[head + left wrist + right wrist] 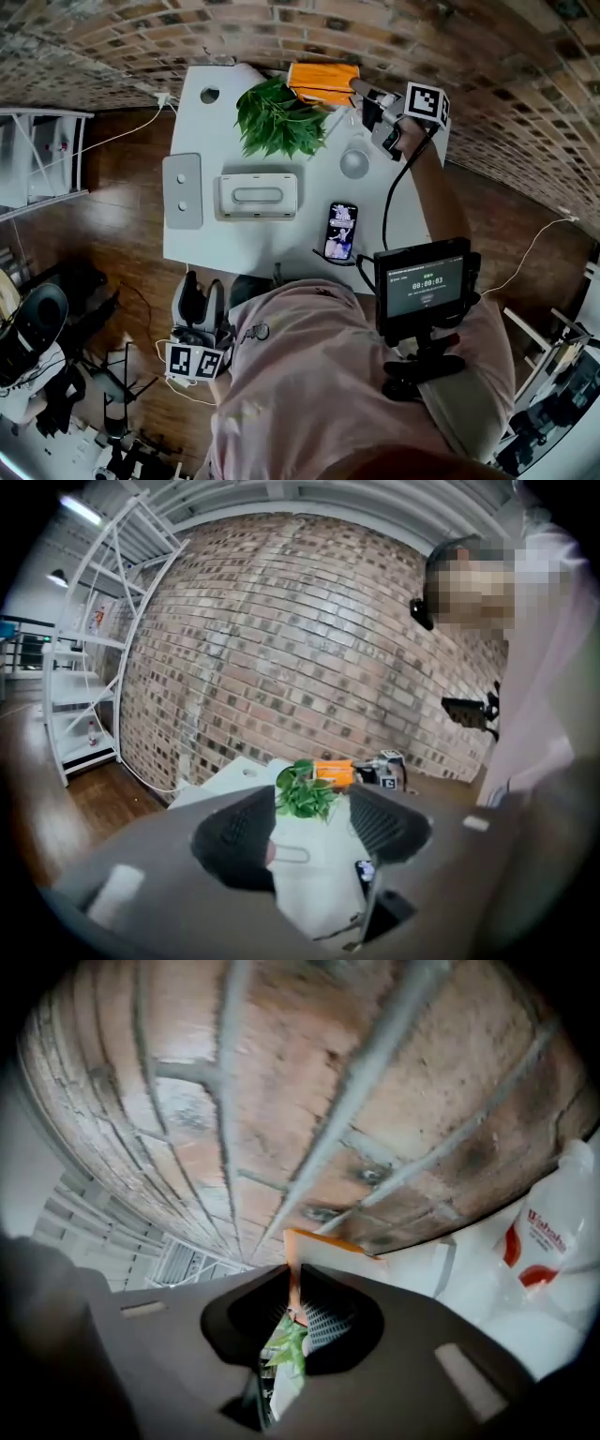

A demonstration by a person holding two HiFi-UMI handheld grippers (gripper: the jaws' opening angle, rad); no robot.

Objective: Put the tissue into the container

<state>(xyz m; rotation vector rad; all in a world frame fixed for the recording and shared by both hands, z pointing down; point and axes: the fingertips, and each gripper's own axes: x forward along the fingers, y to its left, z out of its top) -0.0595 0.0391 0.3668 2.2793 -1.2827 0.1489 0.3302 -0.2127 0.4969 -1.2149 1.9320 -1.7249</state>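
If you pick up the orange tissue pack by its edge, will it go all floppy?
Probably a bit floppy: the right gripper pinches only a thin edge of the orange tissue pack, so the rest may sag. It looks like soft wrapped tissue, so it is likely light for its size. It lies flat, so it shouldn't roll.

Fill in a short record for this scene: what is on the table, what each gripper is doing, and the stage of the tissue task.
Table: white table with orange tissue pack, green plant, white container, phone
Right gripper: shut on the orange tissue pack's edge
Left gripper: open, empty, held off the table's near side
Stage: orange tissue pack not yet in the white container
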